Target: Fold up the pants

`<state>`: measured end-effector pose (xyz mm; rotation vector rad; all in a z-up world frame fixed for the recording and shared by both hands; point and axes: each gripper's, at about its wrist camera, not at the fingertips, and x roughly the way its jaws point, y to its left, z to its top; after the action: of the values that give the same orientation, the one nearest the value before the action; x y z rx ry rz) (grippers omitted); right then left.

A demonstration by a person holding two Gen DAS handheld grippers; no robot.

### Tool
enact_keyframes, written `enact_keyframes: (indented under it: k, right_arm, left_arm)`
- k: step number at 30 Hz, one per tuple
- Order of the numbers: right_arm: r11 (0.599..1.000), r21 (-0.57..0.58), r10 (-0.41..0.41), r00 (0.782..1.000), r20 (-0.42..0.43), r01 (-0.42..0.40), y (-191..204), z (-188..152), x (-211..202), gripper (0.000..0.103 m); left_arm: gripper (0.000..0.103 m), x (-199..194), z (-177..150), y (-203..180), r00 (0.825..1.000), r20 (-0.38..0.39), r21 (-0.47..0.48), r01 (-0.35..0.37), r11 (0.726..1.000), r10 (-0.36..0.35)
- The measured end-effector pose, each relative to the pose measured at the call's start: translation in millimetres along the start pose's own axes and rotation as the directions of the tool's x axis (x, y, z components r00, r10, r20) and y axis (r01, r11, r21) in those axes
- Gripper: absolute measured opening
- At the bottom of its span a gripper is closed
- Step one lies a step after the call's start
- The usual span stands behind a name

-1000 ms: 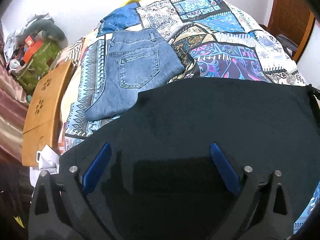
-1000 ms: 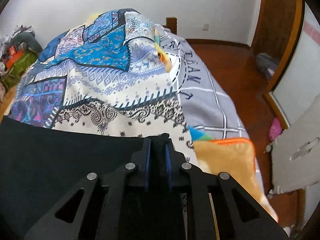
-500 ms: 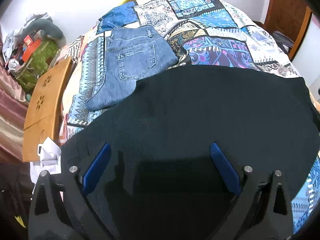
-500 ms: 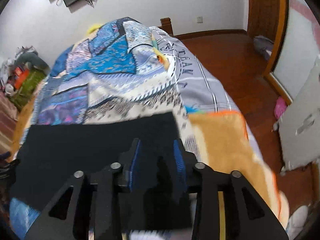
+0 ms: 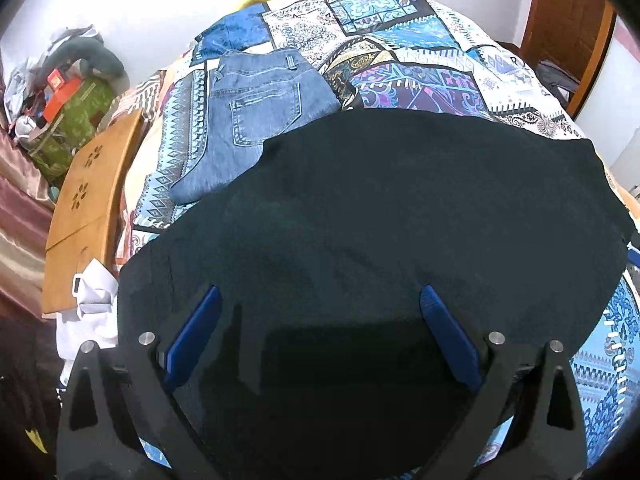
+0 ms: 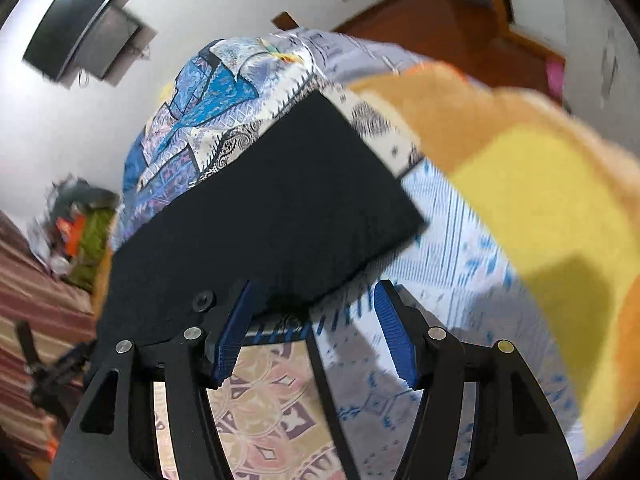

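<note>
Opening my right hand-held gripper (image 6: 316, 328), I let go of the black pants (image 6: 272, 216); they lay flat on the bed (image 5: 420, 60). Left hand-held gripper (image 5: 320, 336) hung wide open, empty.

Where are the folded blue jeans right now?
In the left wrist view, the blue jeans lie upper left on the patterned quilt, just beyond the black pants, whose edge overlaps them.

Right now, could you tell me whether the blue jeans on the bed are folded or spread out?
Folded: the blue jeans lie as a compact stack, back pocket up, no legs trailing.
</note>
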<state>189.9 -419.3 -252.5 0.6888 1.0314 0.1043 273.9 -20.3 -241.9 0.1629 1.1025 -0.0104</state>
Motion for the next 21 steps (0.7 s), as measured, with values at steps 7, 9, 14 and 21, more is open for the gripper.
enact_keyframes:
  k: [7,9,14,21]
  right_arm:
    - [0.999,0.041,0.022,1.000,-0.005,-0.022,3.6,14.6,19.5,0.058]
    - [0.999,0.035,0.026,1.000,0.003,-0.026,7.0,18.1,26.5,0.056]
    - [1.000,0.024,-0.005,1.000,-0.029,0.006,1.4,22.1,38.5,0.011]
    - [1.000,-0.018,-0.001,0.994,0.105,0.003,2.0,37.8,1.4,0.007]
  left_arm:
    - [0.101,0.0,-1.9,0.3,1.000,0.006,-0.004,0.004,1.000,-0.004]
    - [0.101,0.2,-1.9,0.2,1.000,0.006,-0.004,0.005,1.000,-0.005]
    - [0.102,1.7,-2.2,3.3,1.000,-0.001,-0.020,0.023,1.000,-0.023]
    - [0.102,-2.1,-1.3,3.6,1.000,-0.008,0.001,0.026,1.000,-0.026]
